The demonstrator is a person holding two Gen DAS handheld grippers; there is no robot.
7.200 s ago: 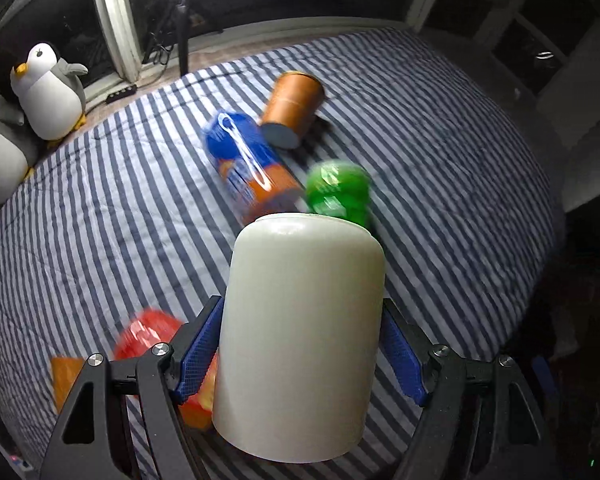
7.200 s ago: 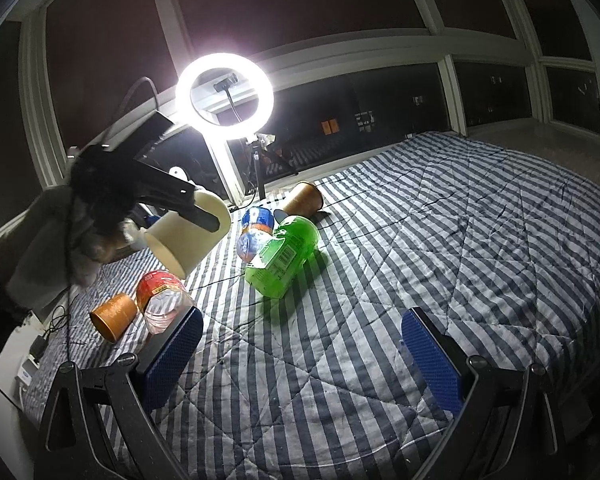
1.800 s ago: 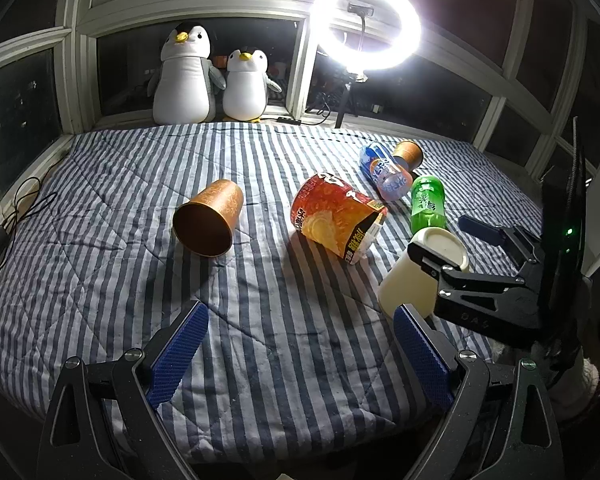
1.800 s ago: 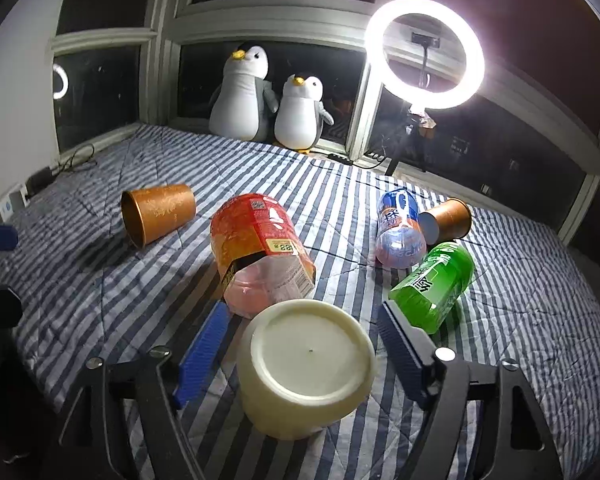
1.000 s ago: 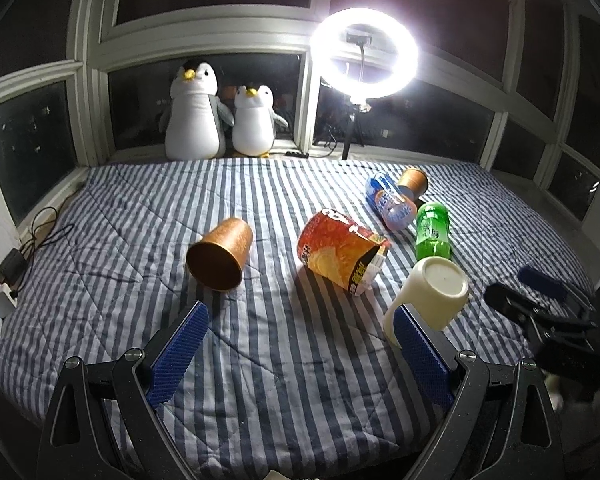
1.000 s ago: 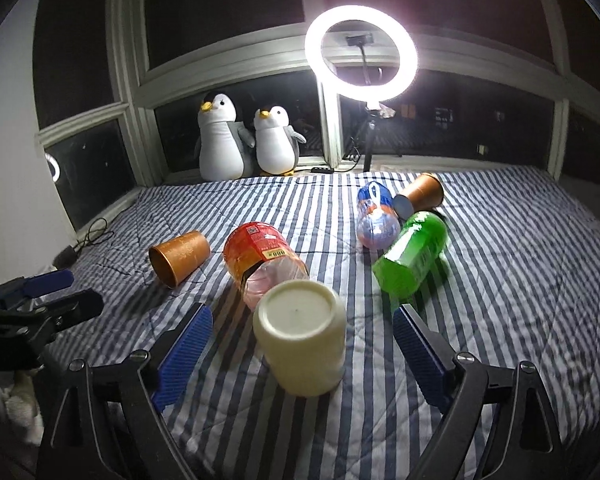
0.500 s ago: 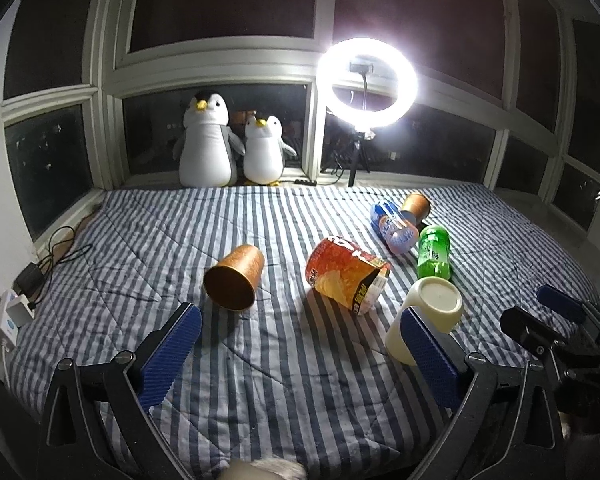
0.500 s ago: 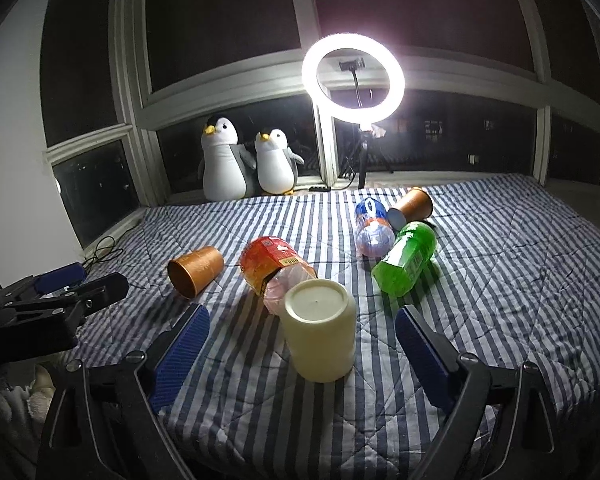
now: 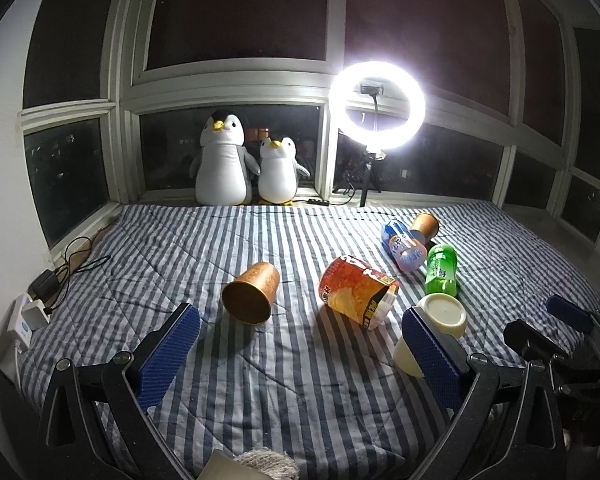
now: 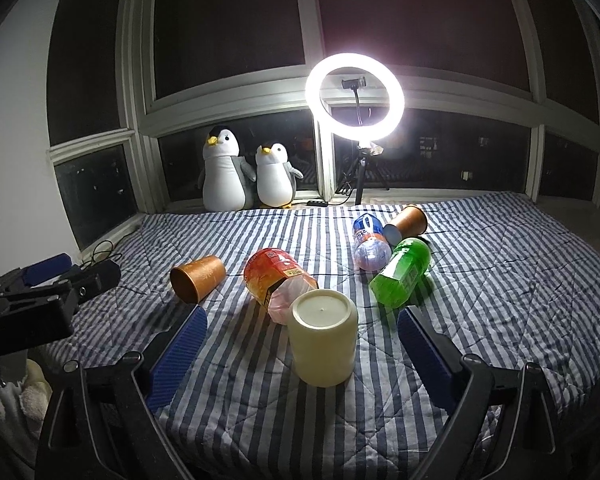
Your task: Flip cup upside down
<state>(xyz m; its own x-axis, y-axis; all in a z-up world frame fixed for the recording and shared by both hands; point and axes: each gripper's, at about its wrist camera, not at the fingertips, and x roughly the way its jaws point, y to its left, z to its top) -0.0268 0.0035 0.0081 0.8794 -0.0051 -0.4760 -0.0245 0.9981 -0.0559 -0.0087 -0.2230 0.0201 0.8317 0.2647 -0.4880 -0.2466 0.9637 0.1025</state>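
Note:
A cream cup (image 10: 323,338) stands upside down, base up, on the striped bedspread (image 10: 500,280). It also shows in the left wrist view (image 9: 440,320), partly behind my left gripper's right finger. My right gripper (image 10: 302,356) is open and empty, drawn back from the cup, which stands apart between the fingers' lines. My left gripper (image 9: 300,354) is open and empty over the bedspread (image 9: 180,248), with the cup off to its right. Each gripper appears in the other's view, the right one (image 9: 556,332) and the left one (image 10: 60,280).
Lying on the bed are a copper cup (image 10: 198,278), an orange snack can (image 10: 278,280), a green bottle (image 10: 402,276), a blue bottle (image 10: 370,242) and a second copper cup (image 10: 408,220). Two plush penguins (image 10: 224,170) and a ring light (image 10: 354,94) stand at the window. Cables and a power strip (image 9: 28,316) lie at the left.
Both grippers have drawn back and up from the bed. The cream cup, let go earlier by the right gripper, stays upside down in place.

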